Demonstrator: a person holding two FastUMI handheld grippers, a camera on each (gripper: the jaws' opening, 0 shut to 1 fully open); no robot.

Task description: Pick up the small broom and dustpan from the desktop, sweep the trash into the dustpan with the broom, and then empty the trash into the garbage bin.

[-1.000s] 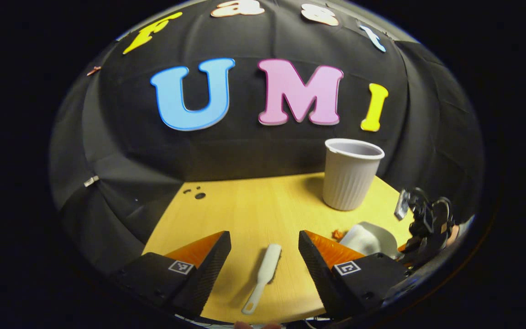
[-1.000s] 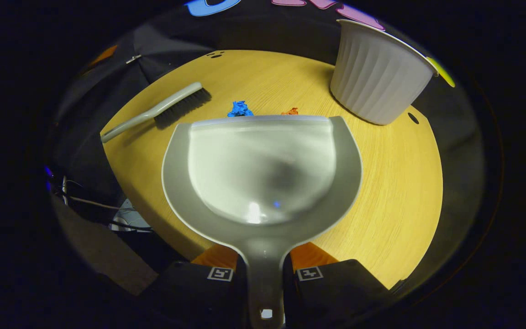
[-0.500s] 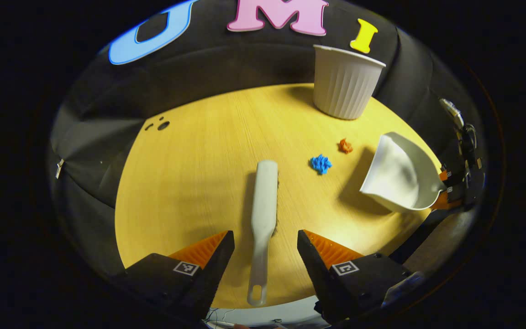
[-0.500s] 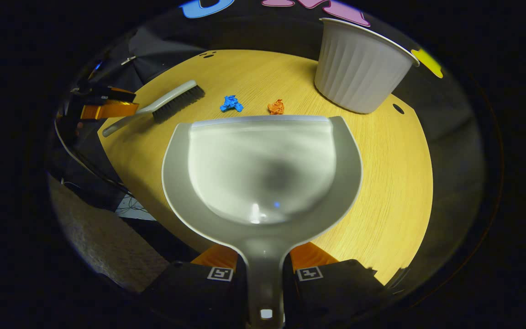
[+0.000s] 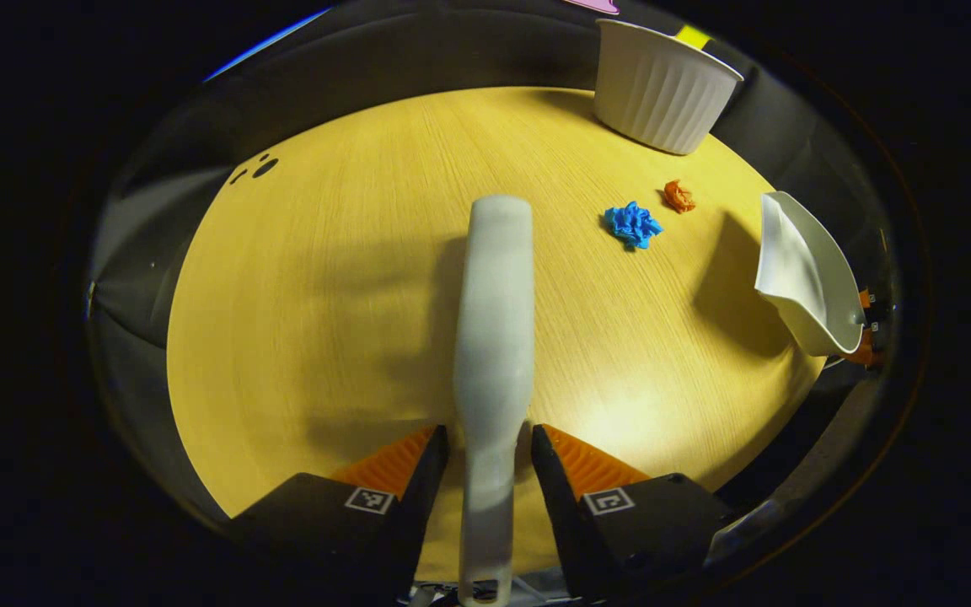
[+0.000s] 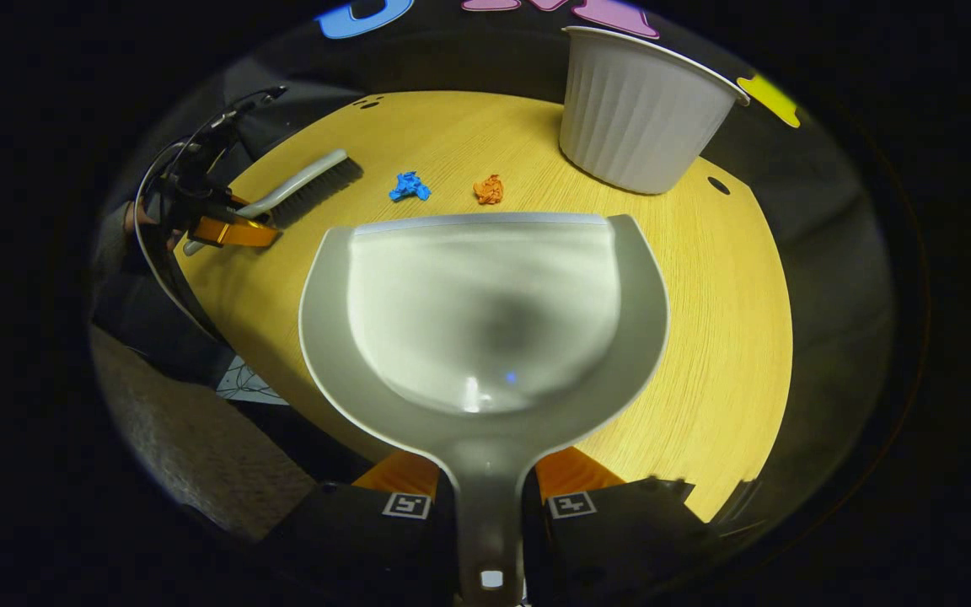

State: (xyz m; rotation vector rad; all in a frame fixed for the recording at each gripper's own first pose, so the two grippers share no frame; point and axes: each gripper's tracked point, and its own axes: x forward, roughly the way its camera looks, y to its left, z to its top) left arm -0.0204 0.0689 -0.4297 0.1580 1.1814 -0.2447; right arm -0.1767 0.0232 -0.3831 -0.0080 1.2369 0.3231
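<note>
Your left gripper [image 5: 490, 447] a little open around the broom [image 5: 494, 337] handle at the table's [image 5: 300, 295] near edge, your right gripper [image 6: 487, 480] squeezing the dustpan [image 6: 485, 312] handle

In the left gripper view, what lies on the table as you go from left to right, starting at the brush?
Broom, held between the claw's fingers → blue scrap → orange scrap → dustpan at the right edge. The white bin stands farther back, above the scraps, so it has no clear place in the row.

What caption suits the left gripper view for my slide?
Left gripper straddles the broom handle; blue and orange paper scraps lie beyond.
</note>
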